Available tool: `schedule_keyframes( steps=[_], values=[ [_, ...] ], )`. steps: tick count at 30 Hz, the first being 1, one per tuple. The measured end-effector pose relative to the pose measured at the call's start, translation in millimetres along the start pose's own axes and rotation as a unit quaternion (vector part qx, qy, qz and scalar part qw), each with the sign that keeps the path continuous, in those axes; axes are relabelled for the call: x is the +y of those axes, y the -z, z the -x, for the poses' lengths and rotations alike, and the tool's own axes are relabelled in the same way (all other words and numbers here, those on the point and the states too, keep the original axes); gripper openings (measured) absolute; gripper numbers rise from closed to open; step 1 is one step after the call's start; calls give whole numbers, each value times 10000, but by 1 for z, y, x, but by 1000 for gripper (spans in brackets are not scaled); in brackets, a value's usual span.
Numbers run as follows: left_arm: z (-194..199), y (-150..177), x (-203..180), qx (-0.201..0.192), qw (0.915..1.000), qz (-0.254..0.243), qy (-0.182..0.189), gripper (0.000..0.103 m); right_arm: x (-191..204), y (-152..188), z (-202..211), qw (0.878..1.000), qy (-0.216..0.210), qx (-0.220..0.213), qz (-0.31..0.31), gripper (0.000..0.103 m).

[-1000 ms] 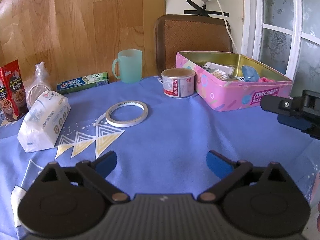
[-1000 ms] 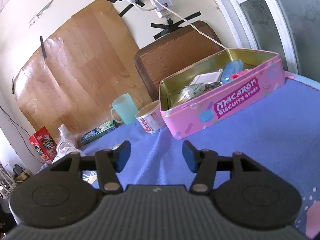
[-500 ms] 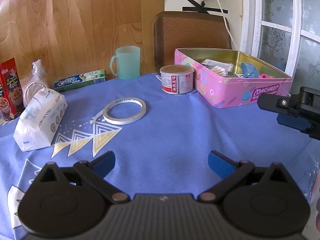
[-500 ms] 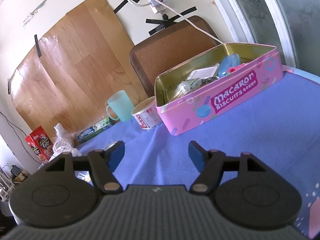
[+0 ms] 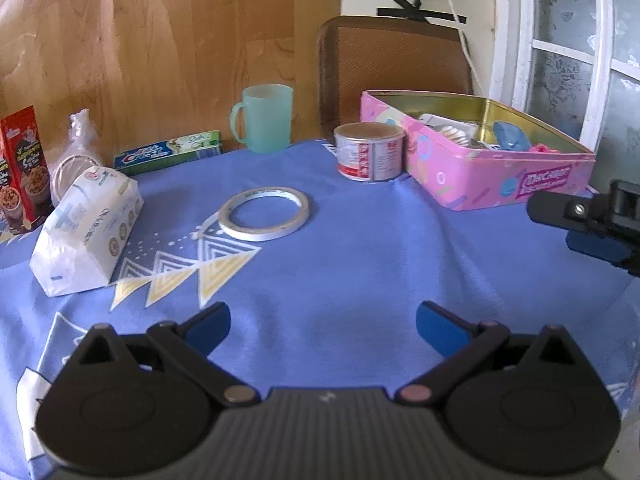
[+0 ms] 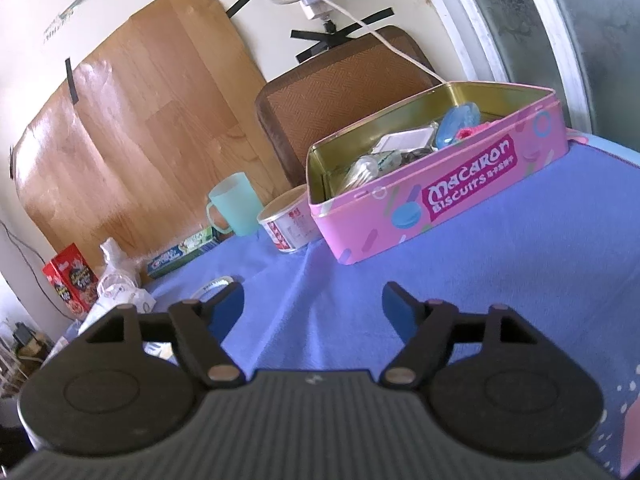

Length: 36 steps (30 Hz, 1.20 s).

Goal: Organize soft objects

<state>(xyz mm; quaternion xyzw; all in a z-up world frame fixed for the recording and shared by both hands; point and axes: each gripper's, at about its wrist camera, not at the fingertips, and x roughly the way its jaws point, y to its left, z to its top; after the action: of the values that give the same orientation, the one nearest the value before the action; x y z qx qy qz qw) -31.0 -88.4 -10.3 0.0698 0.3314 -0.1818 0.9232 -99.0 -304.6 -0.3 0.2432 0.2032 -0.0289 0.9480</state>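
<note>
- Left wrist view: the left tool (image 5: 323, 324) hangs over the blue-clothed surface (image 5: 360, 248) with its jaws spread wide and nothing between them.
- The pink tin (image 5: 480, 176), lid off, stands at the far right of the surface. Inside it lie a white packet, a blue object (image 5: 509, 134) and something pink and crumpled at the right end; the rest of its contents are too small to tell.
- A can (image 5: 370, 151) stands touching the tin's left end. A mint mug (image 5: 264, 123) is left of the can, by the wood panel.
- The tissue pack (image 5: 90, 230), a soft white plastic-wrapped block, lies on its side well left of the tin, beside a red box (image 5: 20, 168).
- A tape roll (image 5: 264, 213) lies flat between the pack and the tin; a toothpaste box (image 5: 168, 155) lies behind it.
- Only this view shows the right tool (image 5: 588, 226) from outside, just in front of the tin's right end.
- Right wrist view: the right tool (image 6: 313, 307) has its jaws opening, with only bare cloth between them.
- The tin (image 6: 436, 204) is straight beyond it; here its "Macaron Biscuits" label reads clearly, and a clear crinkled wrapper (image 6: 362, 168) shows at its left end.
- The pack (image 6: 120, 304) is mostly hidden behind the tool's left finger.
</note>
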Motion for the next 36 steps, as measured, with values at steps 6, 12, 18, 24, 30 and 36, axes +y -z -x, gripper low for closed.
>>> schedule_keyframes(
  steps=[6, 12, 18, 24, 30, 36],
  values=[
    [-7, 2, 43, -99, 9991, 216, -343, 103, 8, 6, -9, 9995, -46, 168, 253, 78],
    [-24, 5, 89, -262, 9956, 293, -856, 103, 29, 13, -31, 9975, -168, 496, 466, 75],
    [-24, 15, 127, -618, 9890, 1150, -698, 103, 74, 15, -78, 9861, -509, 900, 1305, 58],
    [-21, 19, 135, -794, 9863, 1312, -599, 103, 112, -1, -161, 9721, -360, 1165, 2004, 38],
    [-20, 20, 137, -890, 9860, 1347, -417, 103, 129, -5, -220, 9605, -89, 1632, 2254, 20],
    [-19, 22, 142, -915, 9838, 1520, -243, 103, 116, 11, -177, 9657, 135, 1408, 2176, 11]
  ],
)
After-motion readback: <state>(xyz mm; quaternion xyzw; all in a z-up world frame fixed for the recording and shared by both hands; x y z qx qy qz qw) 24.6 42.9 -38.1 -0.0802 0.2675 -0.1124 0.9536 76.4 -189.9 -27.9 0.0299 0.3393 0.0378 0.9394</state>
